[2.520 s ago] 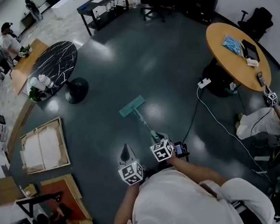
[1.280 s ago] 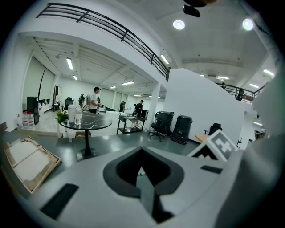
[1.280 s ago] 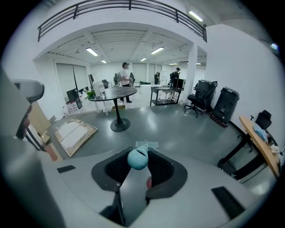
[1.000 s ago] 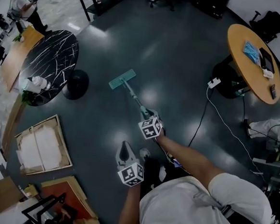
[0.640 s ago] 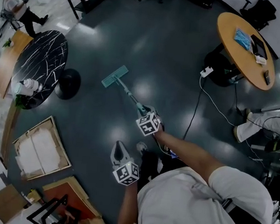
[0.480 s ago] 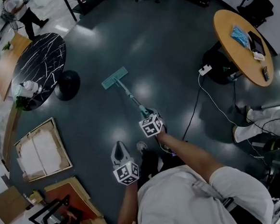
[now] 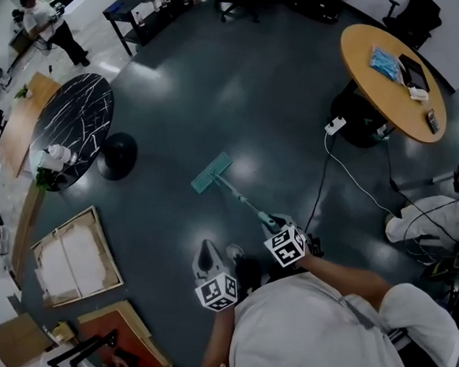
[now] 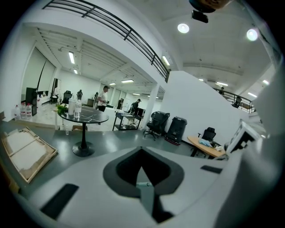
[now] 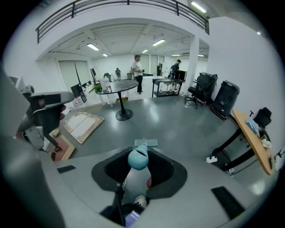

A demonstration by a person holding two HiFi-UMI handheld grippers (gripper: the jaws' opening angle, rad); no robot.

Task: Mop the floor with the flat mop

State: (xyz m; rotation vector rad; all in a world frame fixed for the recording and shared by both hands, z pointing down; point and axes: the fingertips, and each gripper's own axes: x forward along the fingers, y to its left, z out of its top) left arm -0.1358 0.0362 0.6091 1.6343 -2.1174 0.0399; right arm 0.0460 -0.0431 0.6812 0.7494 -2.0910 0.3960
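The flat mop's teal head lies on the dark floor, and its thin handle slants back toward me. My right gripper is shut on the handle's top end. In the right gripper view the teal handle tip sits between the jaws, with the mop head beyond it on the floor. My left gripper hangs apart, left of the handle, jaws together and nothing in them. The left gripper view shows the left gripper pointing level across the room.
A black marble round table stands at left, a round wooden table at right. From a power strip a white cable runs across the floor. A framed canvas lies lower left. A person sits at right.
The right gripper has drawn back and to the right, pulling the mop head across the floor toward me. The left gripper stays low beside me, still empty.
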